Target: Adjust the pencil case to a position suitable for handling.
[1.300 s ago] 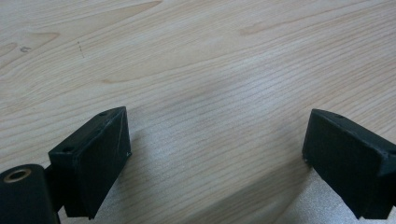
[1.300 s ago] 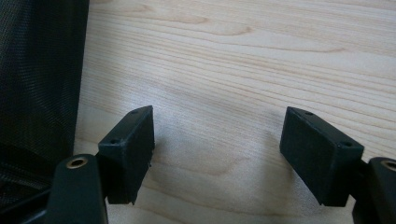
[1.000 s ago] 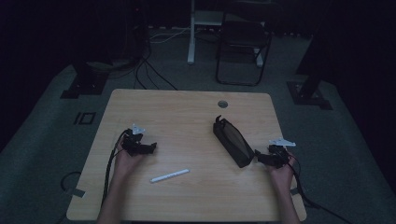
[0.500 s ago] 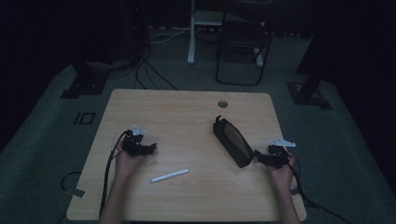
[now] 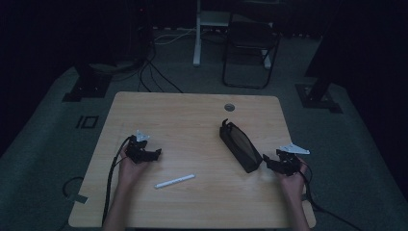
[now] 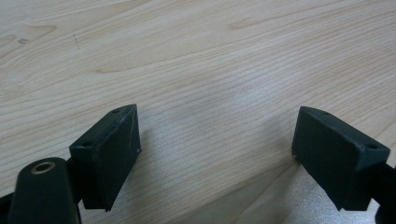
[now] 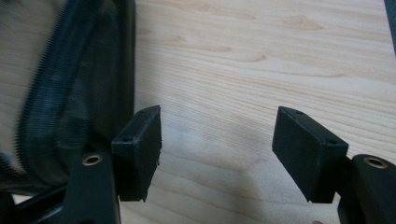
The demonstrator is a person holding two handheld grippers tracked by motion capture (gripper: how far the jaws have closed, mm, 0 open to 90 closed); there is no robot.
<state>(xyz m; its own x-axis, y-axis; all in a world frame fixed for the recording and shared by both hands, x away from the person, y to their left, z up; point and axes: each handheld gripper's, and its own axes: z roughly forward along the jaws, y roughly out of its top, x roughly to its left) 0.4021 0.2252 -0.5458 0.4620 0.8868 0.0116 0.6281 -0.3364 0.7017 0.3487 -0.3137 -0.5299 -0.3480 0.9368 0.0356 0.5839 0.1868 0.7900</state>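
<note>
Just left of the open right tool lies the black pouch.

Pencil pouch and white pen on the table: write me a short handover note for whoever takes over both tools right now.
Left tool: open, nothing between its jaws, low over bare table.
Right tool: open, holding nothing, right beside the near end of the black pencil pouch; contact cannot be told.
White pen: lies loose on the table between the hands, nearer the left one.
Done: nothing visibly; the pen is outside the pouch.
Left, probably: steady or open the pouch, pick up the pen, put it in.
</note>
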